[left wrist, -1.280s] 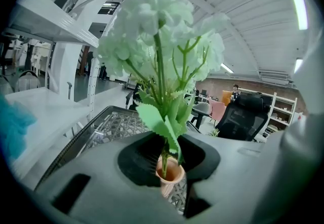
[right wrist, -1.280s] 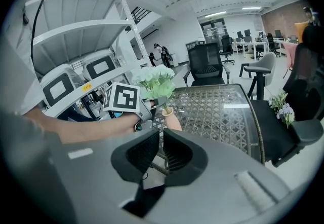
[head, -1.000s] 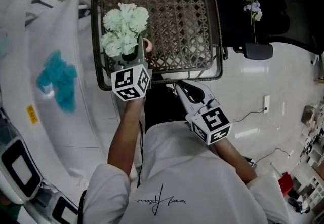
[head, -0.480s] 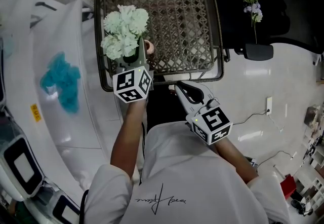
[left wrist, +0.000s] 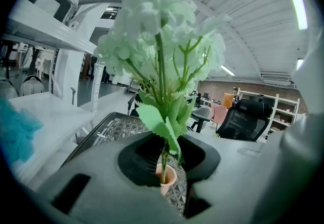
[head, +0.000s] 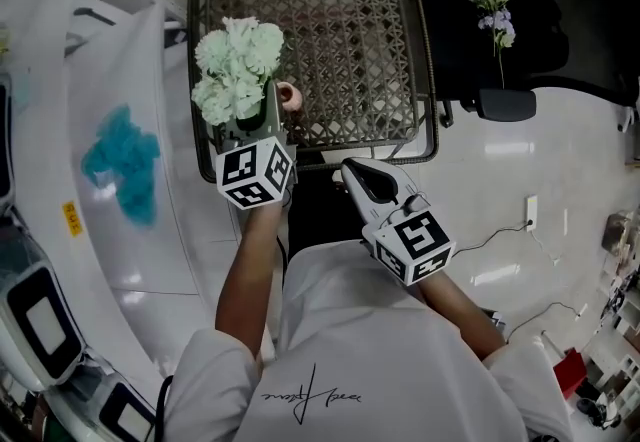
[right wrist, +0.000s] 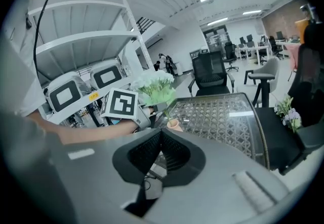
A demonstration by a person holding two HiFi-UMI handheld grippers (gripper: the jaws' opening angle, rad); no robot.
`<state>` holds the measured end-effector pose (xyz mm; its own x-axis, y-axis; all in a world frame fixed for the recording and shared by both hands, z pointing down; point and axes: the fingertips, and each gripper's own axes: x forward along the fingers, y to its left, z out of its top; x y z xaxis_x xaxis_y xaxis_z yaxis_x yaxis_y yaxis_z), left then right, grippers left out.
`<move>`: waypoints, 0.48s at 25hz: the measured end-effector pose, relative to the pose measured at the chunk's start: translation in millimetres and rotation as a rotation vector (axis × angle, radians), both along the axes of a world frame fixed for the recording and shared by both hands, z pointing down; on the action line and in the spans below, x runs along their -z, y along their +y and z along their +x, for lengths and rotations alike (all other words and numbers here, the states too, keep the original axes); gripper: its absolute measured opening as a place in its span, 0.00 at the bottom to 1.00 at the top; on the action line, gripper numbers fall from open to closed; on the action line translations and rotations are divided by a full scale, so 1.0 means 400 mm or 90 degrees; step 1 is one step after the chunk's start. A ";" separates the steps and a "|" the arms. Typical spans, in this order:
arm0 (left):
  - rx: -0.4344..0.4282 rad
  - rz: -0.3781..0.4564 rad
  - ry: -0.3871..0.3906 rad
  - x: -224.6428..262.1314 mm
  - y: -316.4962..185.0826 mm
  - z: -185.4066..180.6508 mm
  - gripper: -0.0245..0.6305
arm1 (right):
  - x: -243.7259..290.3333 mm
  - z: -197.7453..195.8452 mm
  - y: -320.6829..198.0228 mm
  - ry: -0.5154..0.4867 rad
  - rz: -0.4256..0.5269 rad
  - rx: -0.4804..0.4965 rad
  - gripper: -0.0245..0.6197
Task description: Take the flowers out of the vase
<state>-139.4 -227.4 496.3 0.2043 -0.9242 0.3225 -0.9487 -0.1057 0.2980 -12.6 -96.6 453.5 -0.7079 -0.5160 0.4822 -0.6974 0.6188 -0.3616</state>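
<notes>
A bunch of pale green flowers (head: pixel 237 70) stands over the left edge of the wicker table (head: pixel 350 40). My left gripper (head: pixel 265 120) is shut on its green stem (left wrist: pixel 163 154), just above a small pink vase (head: pixel 290 97). In the left gripper view the stem's lower end reaches into the vase (left wrist: pixel 166 177) mouth, and leaves (left wrist: pixel 161 125) spread above the jaws. My right gripper (head: pixel 350 168) hangs below the table's near edge with its jaws shut and nothing between them (right wrist: pixel 161 134). From the right gripper view the vase (right wrist: pixel 173 124) shows beside the left gripper's marker cube (right wrist: pixel 121 104).
A black office chair (head: pixel 540 40) stands right of the table, with a small purple-and-white sprig (head: pixel 495 5) lying on it. A white shelf (head: pixel 90 130) with a teal clump (head: pixel 120 165) runs along the left. A cable (head: pixel 500 225) lies on the glossy floor.
The flower bunch has shifted slightly left, so more of the pink vase's rim shows beside it. Both grippers have hardly moved.
</notes>
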 end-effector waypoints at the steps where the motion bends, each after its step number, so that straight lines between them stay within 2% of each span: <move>1: 0.003 0.001 0.002 0.004 0.002 -0.002 0.14 | 0.009 0.004 -0.005 -0.003 0.012 -0.005 0.05; 12: 0.004 0.017 -0.016 0.060 0.015 -0.003 0.14 | 0.043 0.018 -0.030 -0.010 0.038 -0.021 0.05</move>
<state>-140.5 -221.3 472.3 0.1905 -0.9340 0.3024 -0.9565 -0.1073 0.2712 -5.5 -108.6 436.2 -0.6970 -0.5672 0.4387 -0.7125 0.6163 -0.3354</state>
